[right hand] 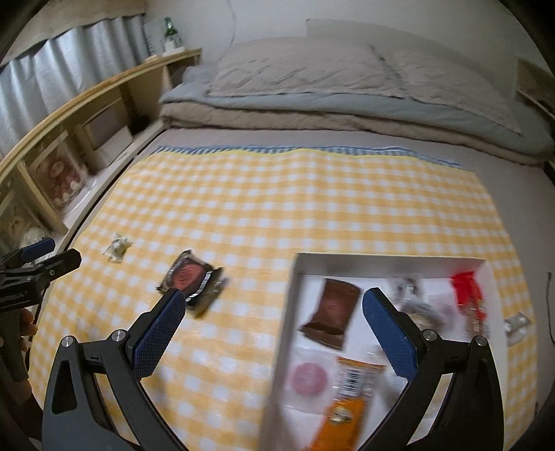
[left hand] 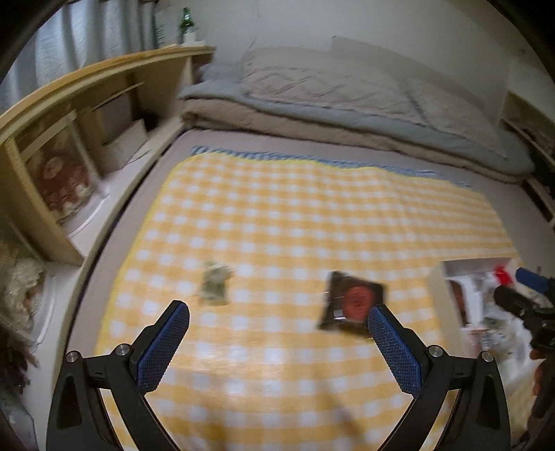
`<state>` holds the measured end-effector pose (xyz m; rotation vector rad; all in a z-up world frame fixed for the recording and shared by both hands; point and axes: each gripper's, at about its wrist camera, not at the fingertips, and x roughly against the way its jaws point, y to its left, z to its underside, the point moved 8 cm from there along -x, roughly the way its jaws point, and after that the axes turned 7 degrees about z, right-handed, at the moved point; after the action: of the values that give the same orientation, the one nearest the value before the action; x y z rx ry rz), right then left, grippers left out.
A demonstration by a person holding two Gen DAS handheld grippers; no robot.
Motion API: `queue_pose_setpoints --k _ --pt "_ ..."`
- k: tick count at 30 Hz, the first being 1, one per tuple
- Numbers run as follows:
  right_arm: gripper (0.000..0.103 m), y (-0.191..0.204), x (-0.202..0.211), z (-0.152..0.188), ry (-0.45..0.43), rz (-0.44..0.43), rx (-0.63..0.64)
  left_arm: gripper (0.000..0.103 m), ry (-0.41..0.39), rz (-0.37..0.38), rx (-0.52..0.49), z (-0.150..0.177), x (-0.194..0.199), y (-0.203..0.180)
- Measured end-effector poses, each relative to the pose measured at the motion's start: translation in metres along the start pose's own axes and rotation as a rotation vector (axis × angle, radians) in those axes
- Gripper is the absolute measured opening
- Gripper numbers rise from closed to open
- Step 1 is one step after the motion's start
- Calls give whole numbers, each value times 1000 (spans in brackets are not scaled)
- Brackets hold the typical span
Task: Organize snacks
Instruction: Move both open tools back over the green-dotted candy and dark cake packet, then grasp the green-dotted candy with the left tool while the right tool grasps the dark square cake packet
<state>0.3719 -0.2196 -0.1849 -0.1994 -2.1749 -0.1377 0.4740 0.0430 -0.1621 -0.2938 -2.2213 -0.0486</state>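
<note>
A dark snack packet with a red round print [left hand: 352, 301] [right hand: 189, 277] lies on the yellow checked cloth [left hand: 295, 215] [right hand: 277, 201]. A small greenish wrapped snack [left hand: 215, 284] [right hand: 118, 247] lies to its left. A white box [right hand: 295, 277] [left hand: 437, 288] holds several snacks: a brown packet [right hand: 334, 310], an orange packet [right hand: 350, 399], a pink round one [right hand: 308, 378], a red one [right hand: 466, 291]. My left gripper [left hand: 279, 317] is open and empty above the cloth, near the dark packet. My right gripper [right hand: 270, 305] is open and empty over the box's left wall.
The cloth lies on a bed with a folded grey duvet and pillows [left hand: 347, 97] [right hand: 347, 86] at the far end. A wooden shelf unit [left hand: 86, 114] [right hand: 86, 114] runs along the left, with a green bottle [left hand: 186, 22] on top. A silver wrapper [right hand: 517, 324] lies right of the box.
</note>
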Motion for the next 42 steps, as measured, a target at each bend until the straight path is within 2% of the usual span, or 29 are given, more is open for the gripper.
queue_pose_setpoints --k 5,10,12,14,16,17,18,21,23,24,28,32,35,37,39,40,42 --pt "103 34 -33 -4 29 -44 15 103 34 -53 35 -2 -31 27" --pt "103 54 -68 -11 48 -48 9 102 41 -102 99 -9 -68 58" --pt "103 56 -82 -16 60 -58 -18 83 31 -107 115 -13 -86 67" --pt "103 53 -94 -19 83 -60 -48 78 36 -95 135 -16 -105 72" --pt "101 50 -108 -21 103 -69 -78 78 44 -70 139 -18 -120 70" --pt "89 49 -115 -23 111 -73 -87 78 51 -70 135 -18 -127 72" --pt "71 47 -124 -24 127 -67 -91 78 57 -74 129 -17 -136 74" --pt "53 42 -148 -23 171 -34 -88 78 73 -97 123 -16 -159 76" --pt "44 44 -158 -19 191 -45 -69 78 88 -105 116 -15 -173 76" --pt "43 47 -162 -15 210 -57 -54 78 91 -109 112 -14 -176 75" --pt "43 62 -169 0 267 -109 37 76 98 -127 120 -15 -193 79" --pt "43 75 -162 19 327 -137 195 69 95 -139 140 -15 -202 84" --pt "43 73 -153 21 303 -119 236 63 94 -145 150 -12 -200 86" --pt "50 69 -147 16 285 -132 188 57 95 -142 155 -13 -202 86" --pt "74 70 -141 11 278 -174 108 50 97 -141 150 -11 -198 84" --pt "78 73 -139 9 278 -196 80 47 101 -141 145 -10 -197 84" --pt "93 86 -137 7 290 -243 49 35 113 -141 136 -9 -197 81"
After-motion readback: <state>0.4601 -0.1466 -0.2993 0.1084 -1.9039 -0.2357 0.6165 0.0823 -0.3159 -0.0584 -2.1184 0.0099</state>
